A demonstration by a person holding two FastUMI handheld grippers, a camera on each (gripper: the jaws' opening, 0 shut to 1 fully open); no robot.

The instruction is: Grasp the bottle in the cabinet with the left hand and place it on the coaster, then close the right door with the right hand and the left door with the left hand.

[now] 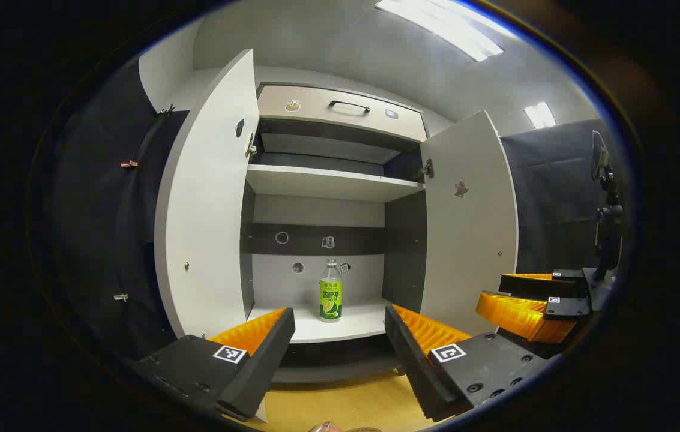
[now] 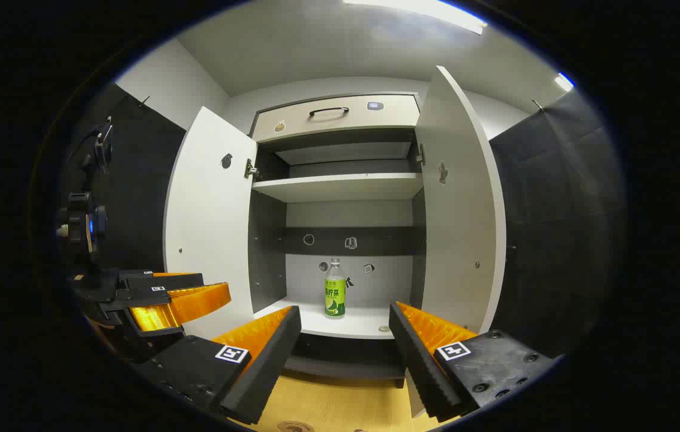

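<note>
White cabinet [image 1: 327, 180] is standing with both doors swung wide, and the green-labelled bottle [image 1: 330, 291] is sitting upright on its bottom shelf, well ahead of both grippers. Left gripper [image 1: 340, 336] and right gripper [image 2: 344, 336] are gaping wide, holding nothing. Left should be advancing straight, fingers bracketing the bottle's body below the neck. Label writing is too small to read.

We see the white two-door cabinet [image 1: 327, 180] with both doors swung wide. A clear bottle with a green label [image 1: 330, 291] stands upright on the white bottom shelf [image 1: 340, 324], well apart from our left gripper [image 1: 340, 327], whose jaws are spread with nothing between them. The right gripper [image 1: 529, 300] hangs beside the right door [image 1: 472, 222].
</note>
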